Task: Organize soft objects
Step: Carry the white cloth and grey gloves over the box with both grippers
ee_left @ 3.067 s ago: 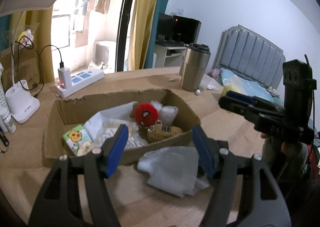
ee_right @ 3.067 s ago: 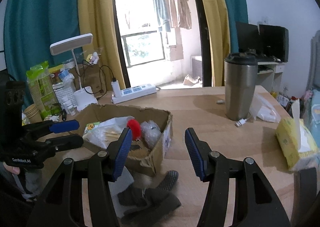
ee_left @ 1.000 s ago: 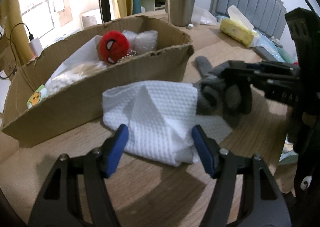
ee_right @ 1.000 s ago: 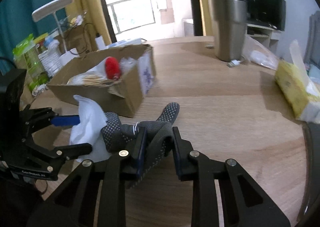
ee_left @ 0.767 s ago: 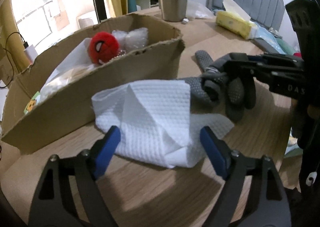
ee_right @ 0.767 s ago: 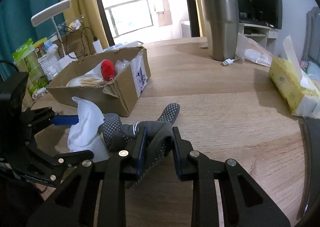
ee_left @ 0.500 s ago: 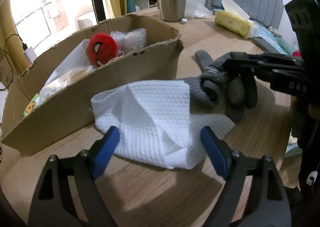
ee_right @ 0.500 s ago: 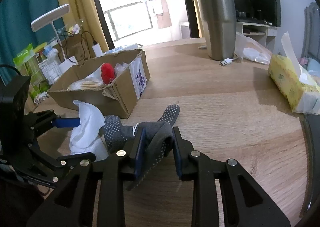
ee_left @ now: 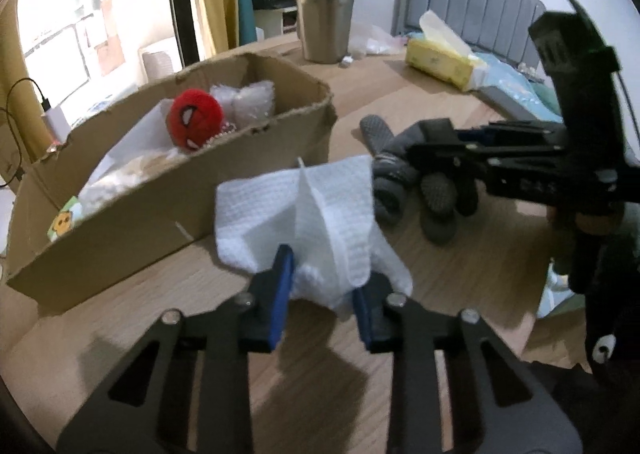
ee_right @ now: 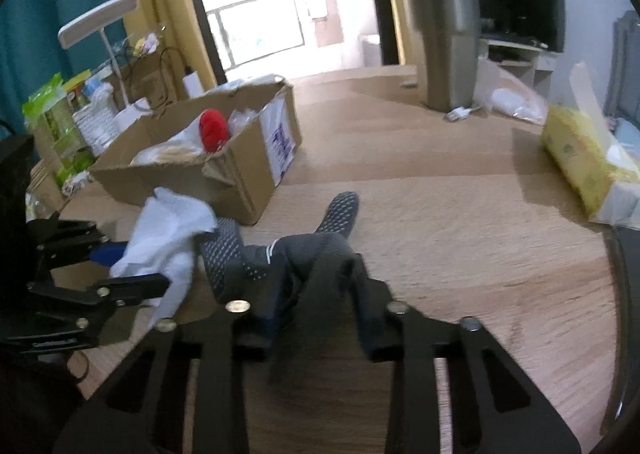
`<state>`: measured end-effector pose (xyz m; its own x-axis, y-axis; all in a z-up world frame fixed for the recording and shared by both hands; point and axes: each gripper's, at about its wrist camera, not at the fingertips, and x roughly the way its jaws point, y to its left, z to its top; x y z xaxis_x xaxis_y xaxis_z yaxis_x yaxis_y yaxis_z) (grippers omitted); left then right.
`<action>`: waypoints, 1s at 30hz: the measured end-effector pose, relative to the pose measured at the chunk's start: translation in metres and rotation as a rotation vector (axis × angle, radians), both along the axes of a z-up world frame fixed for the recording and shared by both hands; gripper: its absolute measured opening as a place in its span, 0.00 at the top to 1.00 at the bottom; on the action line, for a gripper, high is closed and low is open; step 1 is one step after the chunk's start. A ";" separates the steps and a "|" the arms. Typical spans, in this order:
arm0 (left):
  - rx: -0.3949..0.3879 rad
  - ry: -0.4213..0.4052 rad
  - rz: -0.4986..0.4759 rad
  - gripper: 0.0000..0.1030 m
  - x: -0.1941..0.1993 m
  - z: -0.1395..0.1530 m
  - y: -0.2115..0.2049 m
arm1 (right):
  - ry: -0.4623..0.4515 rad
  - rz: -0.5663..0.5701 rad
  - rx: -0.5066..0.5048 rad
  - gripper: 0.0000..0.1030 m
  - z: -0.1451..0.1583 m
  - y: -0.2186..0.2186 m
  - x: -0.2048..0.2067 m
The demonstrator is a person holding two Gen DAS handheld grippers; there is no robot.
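A white textured cloth (ee_left: 320,205) lies bunched on the wooden table in front of the cardboard box (ee_left: 160,213). My left gripper (ee_left: 324,274) is shut on its near edge, and the cloth stands up in a ridge. The same cloth (ee_right: 168,230) and left gripper (ee_right: 120,268) show at the left of the right wrist view. My right gripper (ee_right: 316,294) grips a grey dotted glove (ee_right: 320,250), its jaws closing a little more, pads pressing on the fabric. That glove (ee_left: 436,189) hangs from the right gripper (ee_left: 420,145) just right of the cloth. A red plush ball (ee_left: 196,119) sits in the box.
A steel tumbler (ee_right: 444,49) stands at the back of the table. A yellow tissue pack (ee_right: 580,157) lies at the right edge. A desk lamp (ee_right: 100,17), bottles and a power strip crowd the far left behind the box (ee_right: 256,173).
My left jaws have gone from wide open around the white cloth to shut on it, and the cloth has bunched upward. The right gripper still holds the glove in the same spot.
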<state>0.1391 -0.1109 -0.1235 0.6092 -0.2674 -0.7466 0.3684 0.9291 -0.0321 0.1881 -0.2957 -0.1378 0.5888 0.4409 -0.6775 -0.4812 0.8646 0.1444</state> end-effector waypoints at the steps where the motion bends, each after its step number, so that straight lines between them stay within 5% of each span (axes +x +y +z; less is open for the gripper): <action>1: -0.007 -0.010 0.000 0.72 -0.002 0.003 0.002 | -0.005 -0.014 0.011 0.74 0.002 -0.003 0.000; 14: -0.155 -0.124 0.027 0.72 -0.032 0.037 0.045 | -0.097 -0.006 0.006 0.75 0.034 0.004 -0.006; 30: -0.230 -0.258 0.137 0.72 -0.056 0.061 0.103 | -0.193 0.008 0.028 0.75 0.071 0.026 -0.010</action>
<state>0.0830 -0.0083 -0.0626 0.8115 -0.3132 -0.4933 0.2644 0.9497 -0.1681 0.1780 -0.2701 -0.0665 0.7031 0.4630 -0.5396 -0.5088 0.8578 0.0731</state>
